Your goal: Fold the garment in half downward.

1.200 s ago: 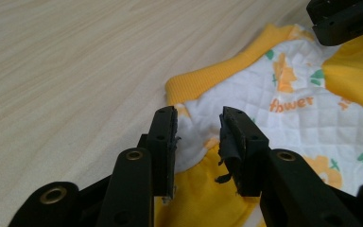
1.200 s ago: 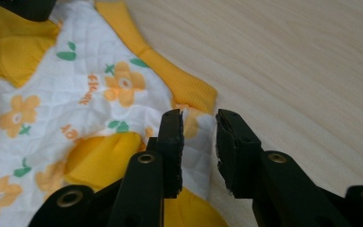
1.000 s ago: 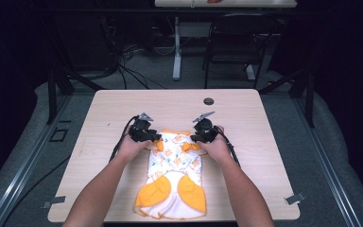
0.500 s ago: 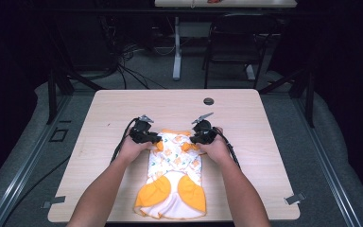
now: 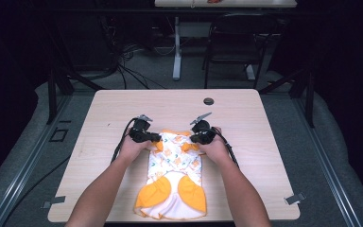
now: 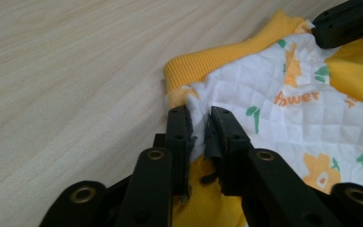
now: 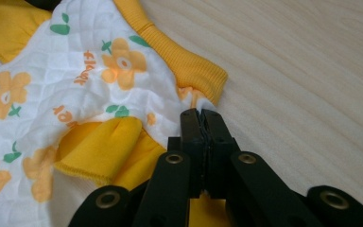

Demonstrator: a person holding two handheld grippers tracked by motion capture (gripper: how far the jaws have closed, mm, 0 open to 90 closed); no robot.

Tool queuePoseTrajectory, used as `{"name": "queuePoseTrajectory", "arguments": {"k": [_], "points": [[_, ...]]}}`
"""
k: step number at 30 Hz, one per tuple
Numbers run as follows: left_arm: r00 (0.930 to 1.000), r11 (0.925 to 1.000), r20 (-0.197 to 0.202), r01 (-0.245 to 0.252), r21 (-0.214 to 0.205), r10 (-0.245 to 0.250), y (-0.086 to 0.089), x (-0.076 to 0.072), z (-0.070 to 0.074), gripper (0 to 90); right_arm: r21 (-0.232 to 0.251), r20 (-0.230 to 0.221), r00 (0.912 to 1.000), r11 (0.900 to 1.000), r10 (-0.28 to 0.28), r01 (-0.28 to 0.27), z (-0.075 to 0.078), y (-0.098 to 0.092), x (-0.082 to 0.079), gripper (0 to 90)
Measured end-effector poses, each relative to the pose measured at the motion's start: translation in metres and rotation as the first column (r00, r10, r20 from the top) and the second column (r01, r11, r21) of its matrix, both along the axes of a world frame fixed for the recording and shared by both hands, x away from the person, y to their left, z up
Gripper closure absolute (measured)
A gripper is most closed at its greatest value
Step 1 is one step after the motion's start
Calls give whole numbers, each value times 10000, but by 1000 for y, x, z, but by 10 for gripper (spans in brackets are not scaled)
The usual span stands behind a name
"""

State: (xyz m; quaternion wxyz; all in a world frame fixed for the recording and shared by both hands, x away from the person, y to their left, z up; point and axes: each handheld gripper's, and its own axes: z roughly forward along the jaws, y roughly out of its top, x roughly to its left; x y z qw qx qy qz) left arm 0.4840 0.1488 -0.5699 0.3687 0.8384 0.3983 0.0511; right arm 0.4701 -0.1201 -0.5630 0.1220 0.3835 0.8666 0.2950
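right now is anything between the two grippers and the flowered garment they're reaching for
Nothing visible. The right gripper is already pinched on the garment edge by the orange cuff, and the left gripper has just been closing, with the opposite edge between its jaws.

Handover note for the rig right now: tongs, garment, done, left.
Left tongs: jaws have just been closing, the garment edge between them, a slight gap visible.
Right tongs: just closed, pinched on the garment's edge by the yellow ribbed band.
Garment lies flat on the table, near edge, both tongs at its far corners.
Done: both corners reached.
Left: confirm left grip, then probably lift or fold.
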Motion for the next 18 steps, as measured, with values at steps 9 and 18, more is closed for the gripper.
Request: {"name": "queuePoseTrajectory", "arguments": {"k": [9,18], "points": [[9993,9987,21,-384,-335,385,3,4,1,680,-104,147,9999,9999,67,-66,2,2,-2,891],[9994,9994,-35,-342,58,343,-2,8,0,815,47,143,9999,10000,10,-10,3,2,-2,891]]}}
